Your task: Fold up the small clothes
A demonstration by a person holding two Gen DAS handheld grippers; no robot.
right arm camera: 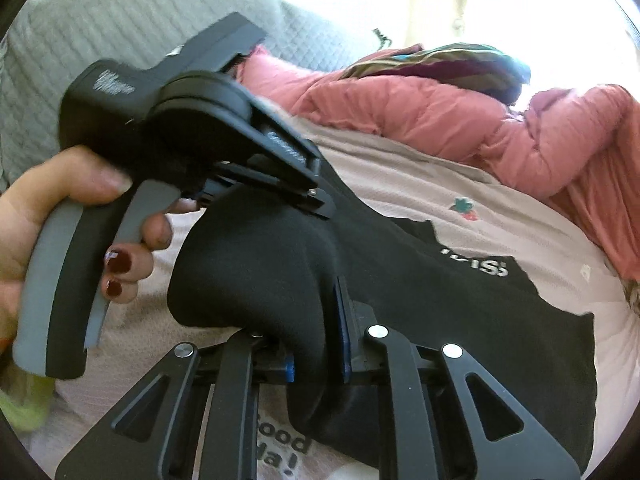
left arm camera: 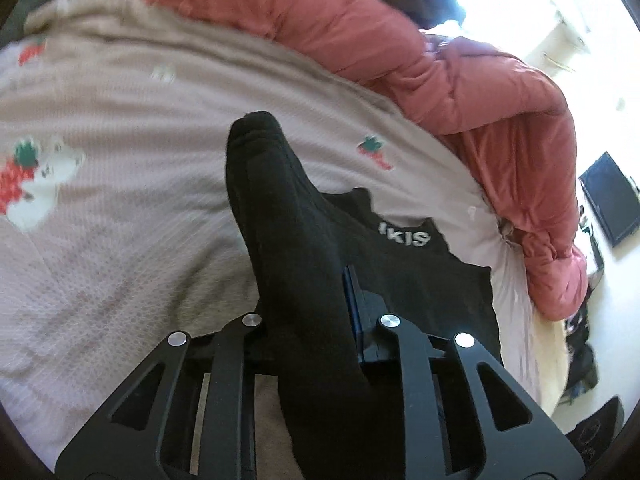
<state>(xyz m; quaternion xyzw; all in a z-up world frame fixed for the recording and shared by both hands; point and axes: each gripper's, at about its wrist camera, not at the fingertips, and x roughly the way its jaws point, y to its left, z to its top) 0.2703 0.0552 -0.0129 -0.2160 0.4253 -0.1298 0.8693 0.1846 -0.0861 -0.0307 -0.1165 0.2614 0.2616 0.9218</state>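
A black sock-like cloth (left arm camera: 272, 200) stands up from between my left gripper's (left arm camera: 316, 292) fingers, which are shut on it; one blue pad (left arm camera: 352, 280) shows beside it. In the right wrist view the same black cloth (right arm camera: 256, 264) bulges between both tools. My right gripper (right arm camera: 304, 312) is shut on its lower part, and the left gripper (right arm camera: 320, 200), held by a hand (right arm camera: 60, 200), clamps its upper edge. A flat black piece with white lettering (left arm camera: 404, 240) (right arm camera: 480, 268) lies on the bedspread behind. I cannot tell whether it joins the held cloth.
The beige bedspread (left arm camera: 120, 200) has strawberry prints. A pink quilted duvet (left arm camera: 440, 60) (right arm camera: 440, 120) is bunched along the far side, with a striped cloth (right arm camera: 440, 64) on it. A grey quilted cushion (right arm camera: 100, 32) stands at the left. A dark flat panel (left arm camera: 608, 196) lies off the bed.
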